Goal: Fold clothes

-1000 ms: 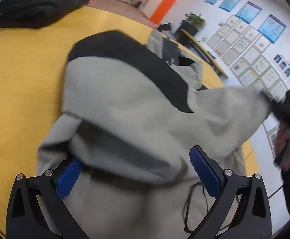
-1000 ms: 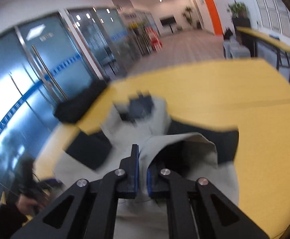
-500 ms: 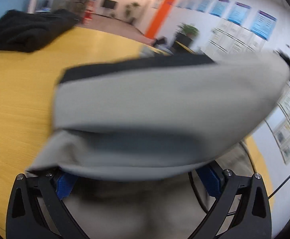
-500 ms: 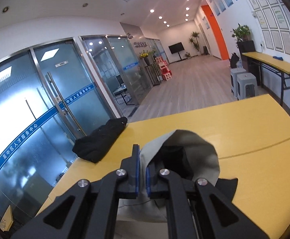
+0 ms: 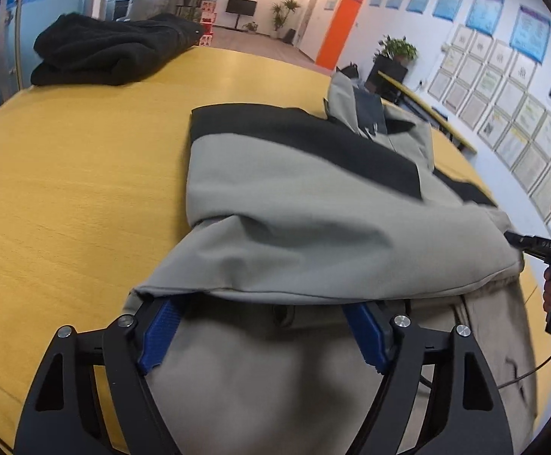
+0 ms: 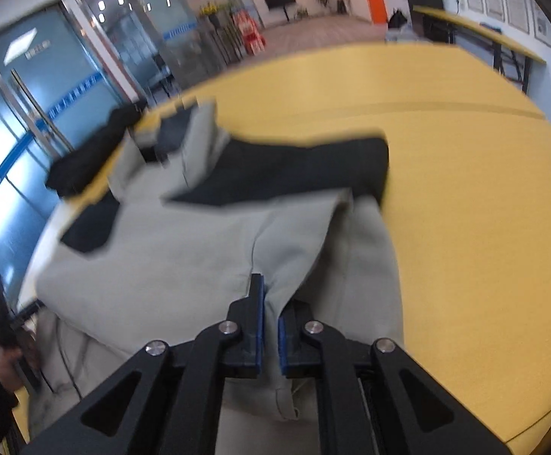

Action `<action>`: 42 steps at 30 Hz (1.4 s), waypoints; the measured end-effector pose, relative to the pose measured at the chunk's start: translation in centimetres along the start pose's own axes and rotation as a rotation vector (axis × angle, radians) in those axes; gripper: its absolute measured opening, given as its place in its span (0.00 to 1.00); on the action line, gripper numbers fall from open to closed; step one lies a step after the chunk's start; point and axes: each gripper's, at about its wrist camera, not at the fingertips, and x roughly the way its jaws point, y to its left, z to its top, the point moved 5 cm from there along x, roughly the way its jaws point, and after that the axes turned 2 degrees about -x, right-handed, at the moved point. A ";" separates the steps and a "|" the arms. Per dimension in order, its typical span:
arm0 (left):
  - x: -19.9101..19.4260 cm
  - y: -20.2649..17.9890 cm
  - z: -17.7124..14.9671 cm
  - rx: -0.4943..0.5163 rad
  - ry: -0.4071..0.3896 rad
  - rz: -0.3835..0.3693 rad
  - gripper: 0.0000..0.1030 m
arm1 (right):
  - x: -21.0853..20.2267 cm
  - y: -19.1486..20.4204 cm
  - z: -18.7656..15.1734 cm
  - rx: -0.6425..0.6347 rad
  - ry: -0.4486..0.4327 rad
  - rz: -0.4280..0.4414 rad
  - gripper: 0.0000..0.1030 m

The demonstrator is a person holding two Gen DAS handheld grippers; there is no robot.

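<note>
A grey garment with black panels [image 5: 294, 204] lies on the yellow table [image 5: 67, 189], and its near part is folded back over itself. My left gripper [image 5: 260, 305] is low at the near edge. Its blue pads stand wide apart and the jaws are closing, with the folded flap draped over the tips and no pad pressing on it. My right gripper [image 6: 270, 303] pinches a ridge of the grey garment [image 6: 184, 258] at the fold's corner, and its jaws are starting to open. In the left wrist view the right gripper [image 5: 533, 244] touches the flap's right end.
A black garment [image 5: 116, 49] is heaped at the far left corner of the table, and appears again as a dark heap [image 6: 86, 159] in the right wrist view. A thin dark cord [image 5: 522, 371] trails at the right edge. A second yellow table [image 6: 484, 34] stands by the wall.
The right gripper came down with the grey flap, which went from lifted and blurred to lying flat over the garment. The left jaws narrowed a little, and the flap now covers their tips.
</note>
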 end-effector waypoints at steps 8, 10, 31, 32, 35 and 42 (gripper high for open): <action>-4.9 -0.5 -0.2 0.082 -0.030 -0.092 0.94 | -6.5 1.9 1.2 -0.153 0.002 -0.219 0.71; -6.1 -0.3 1.0 0.078 -0.064 -0.138 0.99 | -7.7 6.0 3.9 -0.254 -0.036 -0.130 0.72; -0.6 -1.8 -1.1 0.204 0.089 -0.240 1.00 | 23.4 38.3 13.1 -0.686 0.513 0.463 0.64; -0.5 -2.0 -1.3 0.222 0.096 -0.226 1.00 | 23.5 38.4 12.7 -0.711 0.524 0.464 0.55; -0.2 -2.4 -2.0 0.245 0.108 -0.191 1.00 | 23.4 37.9 13.4 -0.700 0.474 0.483 0.04; -0.6 -2.4 -3.2 0.210 0.106 -0.155 0.99 | 23.0 36.3 17.1 -0.593 0.230 0.465 0.00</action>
